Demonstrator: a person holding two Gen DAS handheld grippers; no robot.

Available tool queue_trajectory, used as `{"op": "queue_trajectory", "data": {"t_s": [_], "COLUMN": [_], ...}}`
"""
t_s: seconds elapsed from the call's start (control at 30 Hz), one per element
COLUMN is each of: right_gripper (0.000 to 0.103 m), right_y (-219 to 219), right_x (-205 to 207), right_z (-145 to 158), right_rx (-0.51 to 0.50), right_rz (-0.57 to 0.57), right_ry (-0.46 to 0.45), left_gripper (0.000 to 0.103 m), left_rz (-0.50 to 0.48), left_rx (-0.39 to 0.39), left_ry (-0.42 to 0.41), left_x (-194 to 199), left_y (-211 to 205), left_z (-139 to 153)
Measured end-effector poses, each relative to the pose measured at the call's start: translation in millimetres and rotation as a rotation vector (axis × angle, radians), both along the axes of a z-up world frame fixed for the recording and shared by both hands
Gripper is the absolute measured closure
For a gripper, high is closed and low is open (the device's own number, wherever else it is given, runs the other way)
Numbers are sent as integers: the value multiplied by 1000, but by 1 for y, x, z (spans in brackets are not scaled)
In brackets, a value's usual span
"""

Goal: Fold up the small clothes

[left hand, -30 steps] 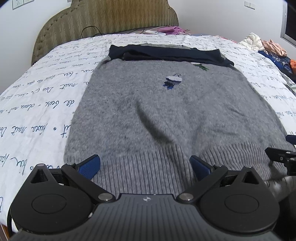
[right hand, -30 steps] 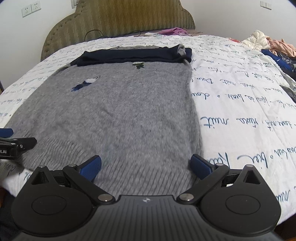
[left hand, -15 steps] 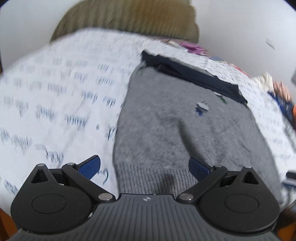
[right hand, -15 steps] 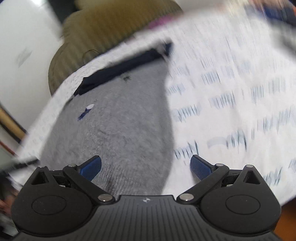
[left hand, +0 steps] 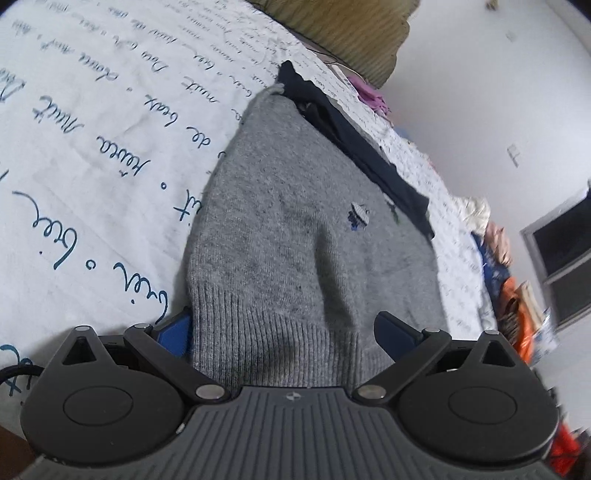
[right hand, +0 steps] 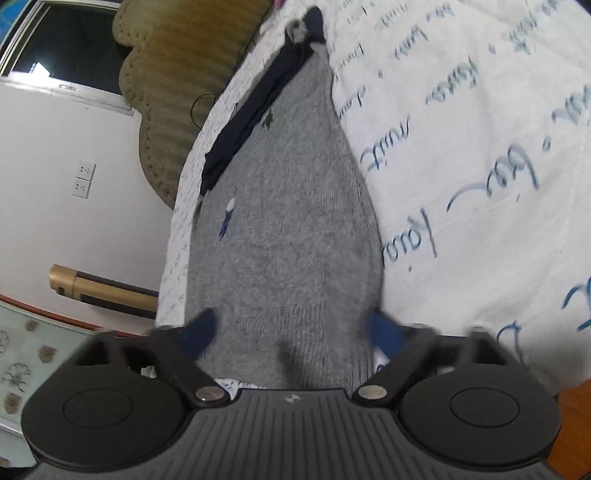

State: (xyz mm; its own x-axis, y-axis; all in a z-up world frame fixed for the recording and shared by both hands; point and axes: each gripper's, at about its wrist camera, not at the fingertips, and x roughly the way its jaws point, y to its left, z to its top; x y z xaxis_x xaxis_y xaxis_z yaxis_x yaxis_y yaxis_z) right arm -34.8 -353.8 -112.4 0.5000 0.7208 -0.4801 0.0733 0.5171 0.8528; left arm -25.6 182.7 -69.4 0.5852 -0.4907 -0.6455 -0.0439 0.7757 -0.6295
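A grey knit sweater (left hand: 303,229) lies flat on the bed, its dark navy top part (left hand: 354,140) folded at the far end. My left gripper (left hand: 284,332) is open, rolled sideways, with the ribbed hem's left corner between its fingers. The left blue pad (left hand: 173,330) sits under the hem's edge. In the right wrist view the sweater (right hand: 288,229) runs away from me. My right gripper (right hand: 291,332) is open and straddles the hem's right corner.
The white bedsheet (left hand: 92,129) with blue script surrounds the sweater. An olive headboard (left hand: 343,26) stands at the far end. A pile of clothes (left hand: 495,243) lies at the far right. The floor (right hand: 22,350) shows beside the bed.
Both grippers have dropped to the hem's corners and rolled outward, the left to the left corner, the right to the right corner. Both stay open.
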Motion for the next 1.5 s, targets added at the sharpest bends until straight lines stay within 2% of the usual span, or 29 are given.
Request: {"op": "queue_trajectory", "data": {"t_s": [0.03, 0.07, 0.23, 0.4, 0.57, 0.77, 0.83, 0.9, 0.93, 1.0, 1.1, 1.33, 1.4, 1.43, 1.47, 1.5], "right_gripper": [45, 46, 46, 43, 42, 44, 43, 43, 38, 32, 31, 31, 36, 53, 82, 92], "right_y": [3, 6, 3, -19, -6, 12, 7, -5, -11, -18, -16, 3, 4, 3, 2, 2], "right_x": [1, 1, -2, -4, 8, 12, 12, 13, 14, 21, 26, 11, 10, 10, 10, 9], "right_z": [-3, -5, -2, 3, -4, -5, -1, 5, 6, 0, -13, -18, -19, -21, -23, -25], "right_rx": [-3, -18, -17, -58, -34, 8, -20, -52, -65, -22, 60, 168, 175, 177, 168, 149], "right_rz": [13, 20, 10, -85, -36, 87, 64, -9, -44, -76, -75, 70, 44, 21, -2, -9], "right_ry": [17, 26, 21, 21, 25, 37, 32, 10, 2, 9, 16, 20, 21, 26, 39, 58], "left_gripper": [3, 3, 3, 2, 2, 3, 3, 3, 3, 3, 3, 3, 3, 4, 9, 15], "left_rz": [4, 8, 10, 10, 10, 55, 72, 75, 71, 50, 35, 14, 11, 8, 5, 1], "left_rx": [-13, -25, -44, -43, -49, -135, -149, -159, -165, -160, -139, -161, -149, -139, -121, -98], "left_ry": [7, 12, 21, 21, 25, 49, 50, 57, 58, 60, 54, 50, 54, 58, 64, 70], "left_x": [2, 2, 1, 3, 3, 0, 0, 2, 4, 7, 7, 5, 6, 7, 8, 9], "left_y": [2, 4, 7, 7, 7, 28, 33, 32, 30, 23, 15, 16, 14, 13, 12, 11], "left_z": [0, 0, 0, -1, 0, -2, -3, -3, -4, -6, -6, -9, -8, -7, -6, -4]}}
